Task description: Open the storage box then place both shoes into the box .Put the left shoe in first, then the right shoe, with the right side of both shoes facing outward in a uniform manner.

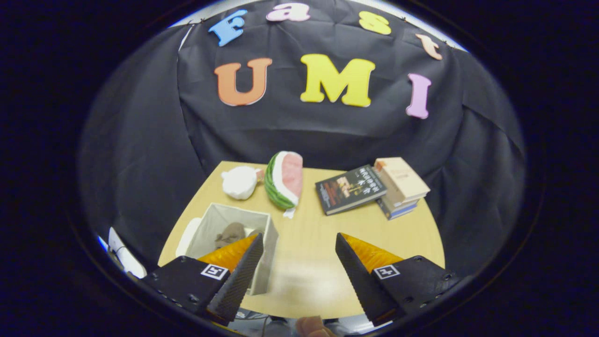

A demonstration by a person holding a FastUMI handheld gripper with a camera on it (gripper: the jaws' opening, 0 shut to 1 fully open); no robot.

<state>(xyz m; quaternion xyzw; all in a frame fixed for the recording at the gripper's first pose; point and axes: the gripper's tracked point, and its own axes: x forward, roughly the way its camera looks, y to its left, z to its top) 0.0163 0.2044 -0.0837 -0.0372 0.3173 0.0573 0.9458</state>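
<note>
A pale grey storage box [267, 234] stands open-topped on the wooden table [327, 234], just behind my left finger. Inside it lies a brownish shoe [230, 233], partly hidden by the box wall and that finger. My gripper [299, 245] hangs open above the table's near half, with nothing between its fingers. The box's pale lid [187, 236] seems to lie against the box's far left side.
Beyond the box sit a white plush toy [239, 181] and a watermelon-slice plush [284, 179]. A dark book [350, 188] and a stack of books [401, 186] lie at the table's far right. A fingertip [312, 326] shows at the near edge.
</note>
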